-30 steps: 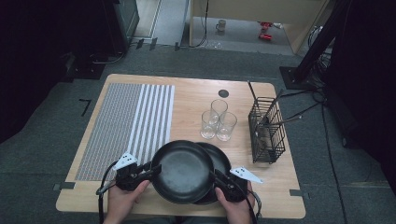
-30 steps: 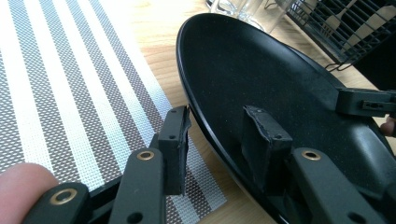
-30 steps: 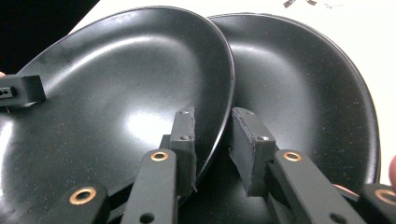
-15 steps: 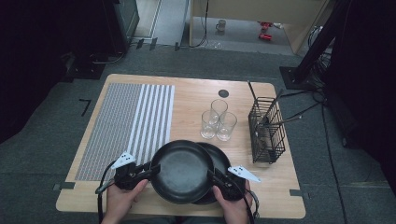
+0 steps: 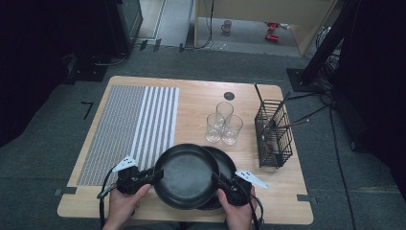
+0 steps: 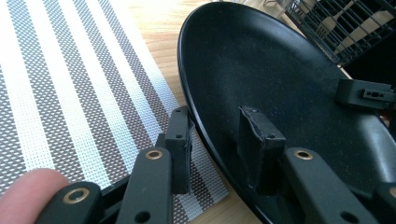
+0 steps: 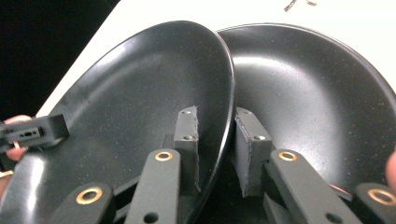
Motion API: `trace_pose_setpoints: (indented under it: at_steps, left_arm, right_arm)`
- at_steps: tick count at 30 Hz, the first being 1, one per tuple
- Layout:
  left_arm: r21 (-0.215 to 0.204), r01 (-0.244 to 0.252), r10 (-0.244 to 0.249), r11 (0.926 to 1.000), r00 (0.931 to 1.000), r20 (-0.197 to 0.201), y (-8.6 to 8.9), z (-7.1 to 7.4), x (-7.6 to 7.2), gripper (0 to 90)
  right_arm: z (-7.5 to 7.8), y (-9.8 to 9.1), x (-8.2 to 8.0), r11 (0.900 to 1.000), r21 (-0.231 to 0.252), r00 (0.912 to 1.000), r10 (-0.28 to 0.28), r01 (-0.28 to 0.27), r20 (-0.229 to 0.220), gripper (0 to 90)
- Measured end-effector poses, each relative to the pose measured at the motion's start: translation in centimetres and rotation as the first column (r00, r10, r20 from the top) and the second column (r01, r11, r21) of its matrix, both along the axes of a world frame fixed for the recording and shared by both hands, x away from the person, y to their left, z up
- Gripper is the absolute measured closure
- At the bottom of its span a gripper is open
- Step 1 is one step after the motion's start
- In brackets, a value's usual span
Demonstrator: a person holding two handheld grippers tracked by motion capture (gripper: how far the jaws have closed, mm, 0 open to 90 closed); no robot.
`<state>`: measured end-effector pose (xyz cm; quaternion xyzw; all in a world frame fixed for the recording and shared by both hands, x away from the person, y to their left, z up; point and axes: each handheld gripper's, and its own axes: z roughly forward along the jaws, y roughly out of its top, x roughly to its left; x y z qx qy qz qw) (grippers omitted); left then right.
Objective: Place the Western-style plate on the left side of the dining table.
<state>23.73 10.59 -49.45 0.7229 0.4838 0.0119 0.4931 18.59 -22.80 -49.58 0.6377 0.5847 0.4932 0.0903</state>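
Two black plates (image 5: 187, 175), three glasses (image 5: 223, 123); both hand-held grippers (image 5: 154, 176) pinching upper plate's rim.

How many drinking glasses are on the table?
3: clustered mid-table left of the wire basket: rear glass, front-left glass, front-right glass. None seem hidden.

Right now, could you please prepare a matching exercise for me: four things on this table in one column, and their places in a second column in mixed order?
Things:
1. top black plate
2. wire cutlery basket
3. striped placemat
4. three glasses

Places:
A. on the table's left part
B. middle of the table, beyond the plates
C. near edge, its rim between the jaws of the left gripper and the right gripper
D. right side of the table

Pairs: 1-C, 2-D, 3-A, 4-B
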Motion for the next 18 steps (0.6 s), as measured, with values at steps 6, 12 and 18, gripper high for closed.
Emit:
trace_pose_setpoints:
  at_steps: [6, 12, 18]
  left_arm:
    - [-0.004, -0.007, 0.006, 1.0, 0.9999, -0.011, 0.05, -0.14, -0.01, 66.7]
    - [-0.03, -0.033, 0.032, 0.999, 0.999, -0.03, 0.17, -0.29, -0.14, 68.0]
    - [-0.061, -0.057, 0.054, 0.9965, 0.9972, -0.052, 0.39, -0.39, -0.24, 70.0]
  right_arm:
    - [0.15, 0.11, 0.16, 0.9987, 0.044, 0.9995, -0.027, 0.028, -0.016, 77.0]
    - [0.13, 0.2, 0.27, 0.9952, 0.082, 0.9982, -0.051, 0.054, -0.03, 78.9]
    - [0.05, 0.09, 0.48, 0.9883, 0.136, 0.997, -0.065, 0.07, -0.042, 81.3]
